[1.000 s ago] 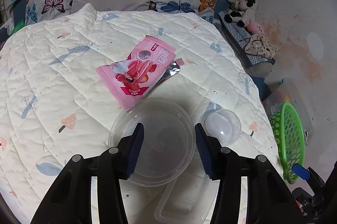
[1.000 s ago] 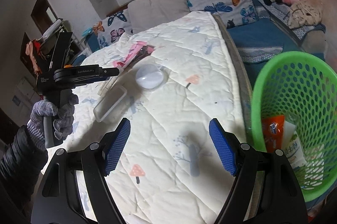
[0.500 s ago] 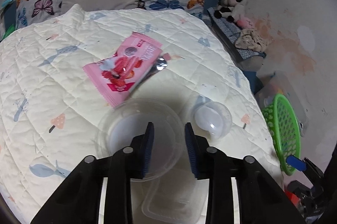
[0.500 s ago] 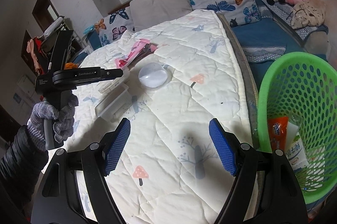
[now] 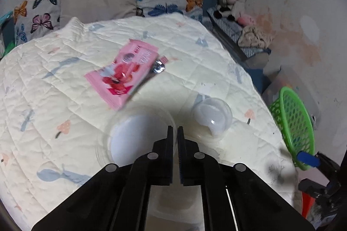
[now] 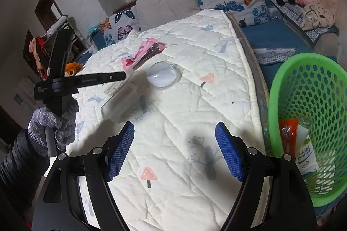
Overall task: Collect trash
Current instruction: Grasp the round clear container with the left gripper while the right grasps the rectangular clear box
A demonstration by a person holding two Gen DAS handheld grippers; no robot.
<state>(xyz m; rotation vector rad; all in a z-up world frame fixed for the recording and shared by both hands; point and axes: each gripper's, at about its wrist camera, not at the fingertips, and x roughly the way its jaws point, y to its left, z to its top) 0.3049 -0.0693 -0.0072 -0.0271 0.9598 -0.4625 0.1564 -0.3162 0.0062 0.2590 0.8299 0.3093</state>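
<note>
2 hand-held grippers above quilted bed (image 6: 195, 118): left (image 5: 175, 133) clenched on clear bowl (image 5: 134, 139), right (image 6: 174, 133) released.

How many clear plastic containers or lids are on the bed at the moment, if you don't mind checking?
3: a round bowl at the left gripper, a dome lid to its right, and a rectangular tray nearer the bed's edge. Others may be hidden.

wrapper (image 5: 128, 72) behind bowl (image 5: 138, 135) on quilt (image 5: 54, 100)

Left gripper (image 5: 175, 133) fingers now closed on rim of clear round container (image 5: 134, 139), earlier spread wide
</note>
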